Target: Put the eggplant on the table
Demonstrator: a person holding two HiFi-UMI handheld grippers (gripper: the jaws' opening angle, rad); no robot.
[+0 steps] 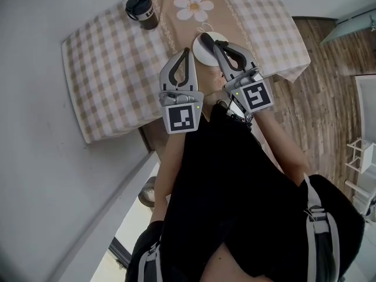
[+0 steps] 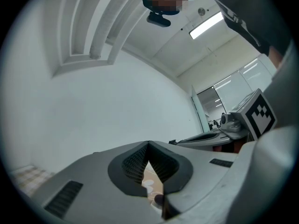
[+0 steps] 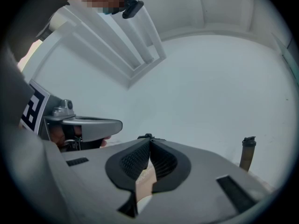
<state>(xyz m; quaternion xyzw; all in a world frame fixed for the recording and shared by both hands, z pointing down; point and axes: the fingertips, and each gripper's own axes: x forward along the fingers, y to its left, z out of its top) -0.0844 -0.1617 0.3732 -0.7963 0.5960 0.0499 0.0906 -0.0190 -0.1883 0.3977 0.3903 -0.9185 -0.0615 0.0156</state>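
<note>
Left gripper (image 1: 188,51), own view (image 2: 148,144): jaws pressed together at the tips, nothing pinched; only a narrow wedge of gap lower down between the ribbed pads (image 2: 133,164).

Right gripper (image 1: 209,40), own view (image 3: 149,140): jaws likewise closed tip to tip, empty.

Both held side by side, close but apart, pointing the same way out over the near edge of the table (image 1: 111,69) with its checked cloth; marker cubes at the back, toward the person's black clothing (image 1: 235,187).

Under and just beyond the right gripper's tips: white round plate (image 1: 201,51), partly covered by that gripper; the left gripper's tips lie just beside the plate's left rim.

Ahead of both grippers: beige runner (image 1: 176,22) with a daisy print (image 1: 194,7).

Ahead and well off to the left of the left gripper: dark lidded tumbler (image 1: 142,7), upright on the cloth.

Right of the right gripper, past the table edge: wood floor (image 1: 317,98).

Right gripper view: tall capped flask (image 3: 246,153) to the right of the jaws, against the pale wall; cannot tell whether it is the tumbler.

Eggplant: no view shows it plainly; low in the left gripper's pad gap, a small dark rounded shape (image 2: 159,199) over flower-printed cloth; too little visible to say what it is.
</note>
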